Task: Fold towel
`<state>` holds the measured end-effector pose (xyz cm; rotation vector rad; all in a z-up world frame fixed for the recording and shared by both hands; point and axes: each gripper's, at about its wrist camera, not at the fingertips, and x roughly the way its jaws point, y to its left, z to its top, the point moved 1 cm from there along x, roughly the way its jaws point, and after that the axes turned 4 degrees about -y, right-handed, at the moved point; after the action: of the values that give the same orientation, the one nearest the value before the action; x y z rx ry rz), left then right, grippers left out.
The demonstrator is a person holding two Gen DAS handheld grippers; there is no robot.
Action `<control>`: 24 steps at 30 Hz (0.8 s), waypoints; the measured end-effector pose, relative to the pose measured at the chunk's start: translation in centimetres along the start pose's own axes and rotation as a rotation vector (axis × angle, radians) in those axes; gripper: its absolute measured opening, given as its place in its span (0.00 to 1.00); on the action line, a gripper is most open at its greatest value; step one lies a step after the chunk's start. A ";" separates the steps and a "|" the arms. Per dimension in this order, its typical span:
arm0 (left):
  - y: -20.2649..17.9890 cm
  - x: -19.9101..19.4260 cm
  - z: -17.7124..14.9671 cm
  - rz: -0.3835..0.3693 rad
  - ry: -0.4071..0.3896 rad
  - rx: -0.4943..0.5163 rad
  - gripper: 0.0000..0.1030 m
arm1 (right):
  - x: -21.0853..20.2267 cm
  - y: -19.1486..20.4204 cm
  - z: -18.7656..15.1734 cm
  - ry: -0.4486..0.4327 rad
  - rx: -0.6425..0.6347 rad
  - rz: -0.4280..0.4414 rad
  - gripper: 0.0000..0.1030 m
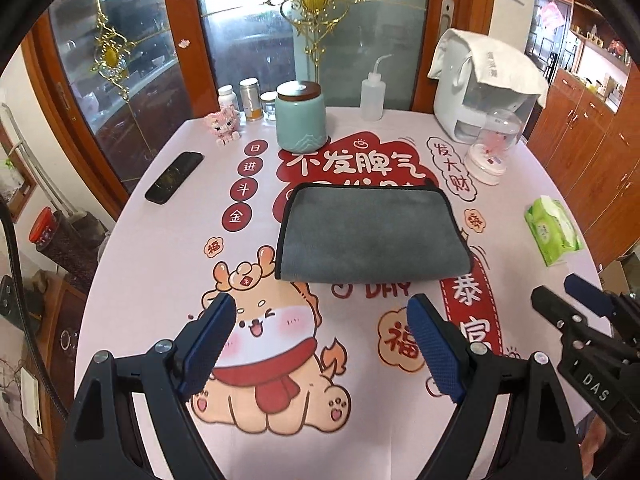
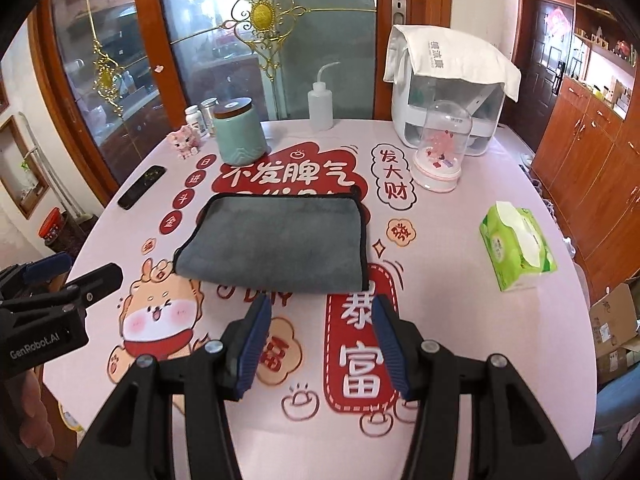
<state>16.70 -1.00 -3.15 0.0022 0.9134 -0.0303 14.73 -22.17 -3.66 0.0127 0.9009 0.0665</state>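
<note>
We see a soft, fuzzy gray towel point(image 1: 370, 234) with a thin black edge lying folded flat in the middle of the smooth pink table point(image 1: 152, 280), right on top of the big red words and just past the cartoon deer. Our left gripper point(image 1: 320, 344) and our right gripper point(image 2: 322, 340) both float above the table near the towel, with their bumpy blue pads point(image 1: 436, 350) spread wide apart and nothing between them. Behind the towel stand a round, shiny green jar point(image 1: 301, 118) and a squeezy plastic bottle point(image 1: 373, 94), and a flat black phone point(image 1: 175, 177) lies off to the left.
</note>
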 end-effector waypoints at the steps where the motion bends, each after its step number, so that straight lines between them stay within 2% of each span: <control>1: -0.1 -0.6 -0.3 0.004 -0.006 -0.001 0.84 | -0.5 0.0 -0.3 0.002 0.004 0.006 0.51; 8: -0.4 -4.4 -3.2 0.010 -0.019 -0.029 0.84 | -3.2 -0.5 -3.0 0.023 0.030 0.049 0.52; 24: -2.6 -12.5 -9.5 0.054 -0.069 -0.048 0.84 | -10.0 -1.1 -8.4 -0.042 -0.046 0.052 0.52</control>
<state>1.42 -3.18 0.97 -0.0189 0.8445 0.0420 1.99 -24.04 -1.12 -0.0047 0.8571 0.1351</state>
